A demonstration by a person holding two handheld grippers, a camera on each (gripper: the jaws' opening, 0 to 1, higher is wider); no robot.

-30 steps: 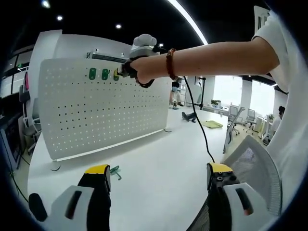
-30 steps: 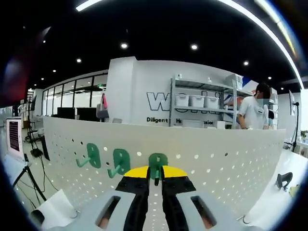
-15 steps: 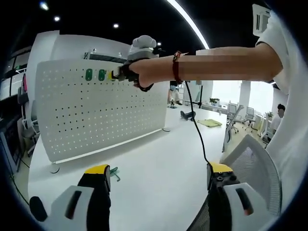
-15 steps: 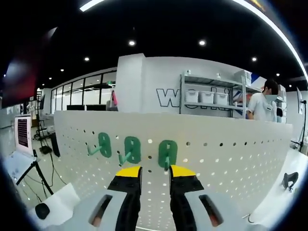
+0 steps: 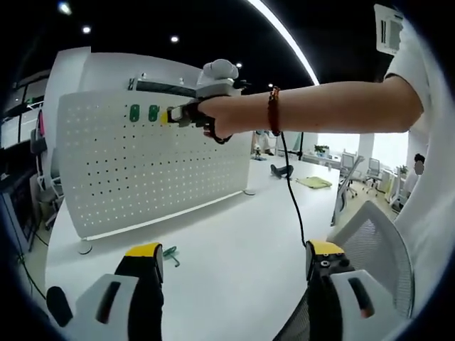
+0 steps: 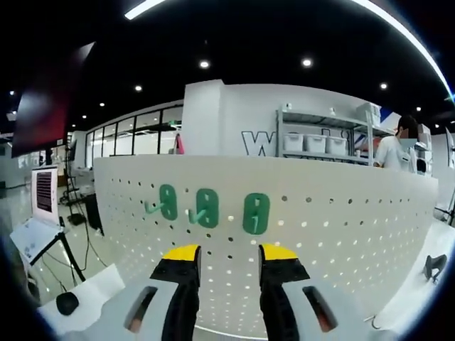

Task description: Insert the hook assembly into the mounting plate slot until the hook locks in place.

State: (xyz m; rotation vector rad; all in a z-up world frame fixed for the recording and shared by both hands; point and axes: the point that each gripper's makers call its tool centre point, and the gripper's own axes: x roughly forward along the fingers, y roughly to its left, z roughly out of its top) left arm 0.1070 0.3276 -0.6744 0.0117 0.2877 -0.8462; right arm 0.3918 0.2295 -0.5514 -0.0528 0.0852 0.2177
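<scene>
The white perforated mounting plate [image 6: 341, 234] stands upright on the table. Three green hooks hang in a row near its top: left hook [image 6: 168, 202], middle hook [image 6: 207, 208], right hook [image 6: 256, 213]. My right gripper [image 6: 229, 254] is open just below the right hook, apart from it, with nothing between its yellow-tipped jaws. In the left gripper view the plate [image 5: 142, 170] carries two visible hooks [image 5: 135, 112], and a person's hand holds the right gripper [image 5: 173, 116] beside them. A loose green hook [image 5: 170, 253] lies on the table. My left gripper [image 5: 234, 252] is open and empty.
The white table [image 5: 234, 227] stretches in front of the plate. A mesh chair back [image 5: 377, 249] is at the right, and a black cable [image 5: 295, 206] hangs from the person's arm. Behind the plate are a shelf with bins [image 6: 313, 145] and a person [image 6: 398, 149].
My right gripper has opened, let go of the right hook and drawn back; the hook stays on the plate. The left gripper has stayed still and open.
</scene>
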